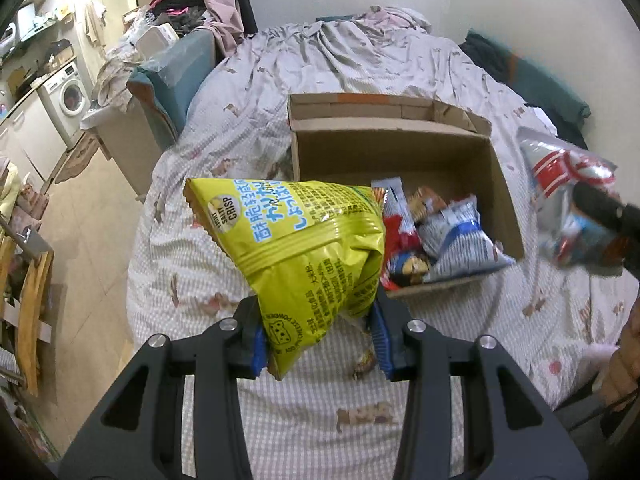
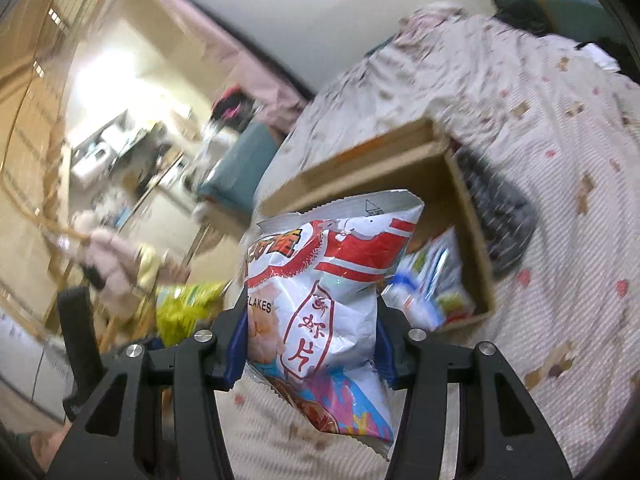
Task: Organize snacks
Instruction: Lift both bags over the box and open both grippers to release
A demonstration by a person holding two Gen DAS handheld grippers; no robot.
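My left gripper (image 1: pixel 318 340) is shut on a yellow-green crisp bag (image 1: pixel 304 240) and holds it in the air just left of a cardboard box (image 1: pixel 400 144) on the bed. The box holds several snack packs (image 1: pixel 440 236) in its near end. My right gripper (image 2: pixel 312 344) is shut on a white and red shrimp-chip bag (image 2: pixel 328 280), held above the bed near the box (image 2: pixel 476 240). That bag also shows at the right edge of the left wrist view (image 1: pixel 568 196). The yellow bag shows blurred in the right wrist view (image 2: pixel 180 312).
The bed has a checked quilt (image 1: pixel 360 420) with rumpled covers at its far end (image 1: pixel 360 48). A teal cushion (image 1: pixel 176 80) and a clothes pile lie to the left. A washing machine (image 1: pixel 72 96) stands by the tiled floor. A dark garment (image 2: pixel 500 216) lies right of the box.
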